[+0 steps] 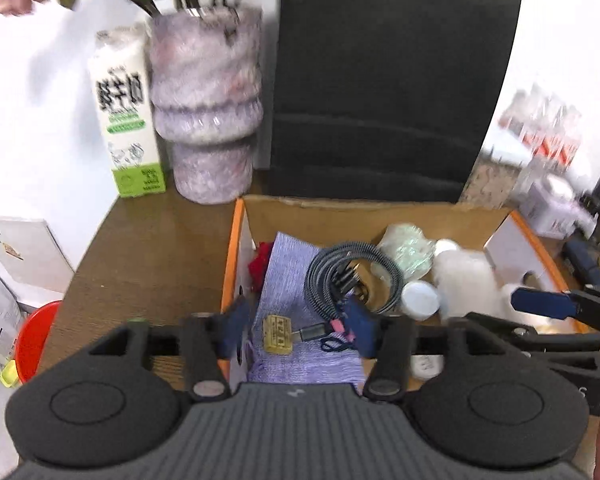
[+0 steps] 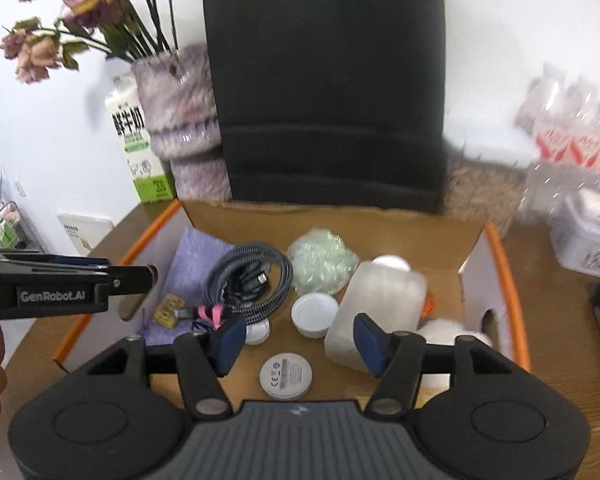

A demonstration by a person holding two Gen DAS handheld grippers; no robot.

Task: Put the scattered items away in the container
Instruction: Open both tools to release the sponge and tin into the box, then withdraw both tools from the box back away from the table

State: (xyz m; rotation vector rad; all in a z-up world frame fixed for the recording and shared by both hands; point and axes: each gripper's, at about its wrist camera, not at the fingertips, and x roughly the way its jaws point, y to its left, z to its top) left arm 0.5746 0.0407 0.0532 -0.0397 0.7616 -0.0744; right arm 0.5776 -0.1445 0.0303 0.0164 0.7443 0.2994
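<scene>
An orange-rimmed cardboard box (image 1: 233, 256) sits on the wooden desk. Inside lie a purple cloth (image 1: 288, 272), a coiled grey cable (image 1: 352, 276), a brass tag (image 1: 278, 334) with a pink strap, green bubble wrap (image 2: 322, 262), a clear bottle (image 2: 376, 300) on its side, a white cap (image 2: 314, 314) and a white disc (image 2: 286, 376). My left gripper (image 1: 298, 330) hangs open over the cloth and tag, its pads touching nothing. My right gripper (image 2: 300, 344) stands open over the disc and the bottle's near end, holding nothing.
Behind the box stand a black chair back (image 1: 388, 80), a purple vase (image 1: 206, 112) with dried flowers and a milk carton (image 1: 128, 120). A red bucket (image 1: 36, 336) is on the floor at left. Packed water bottles (image 2: 572, 136) and a white tub (image 2: 588, 236) crowd the right.
</scene>
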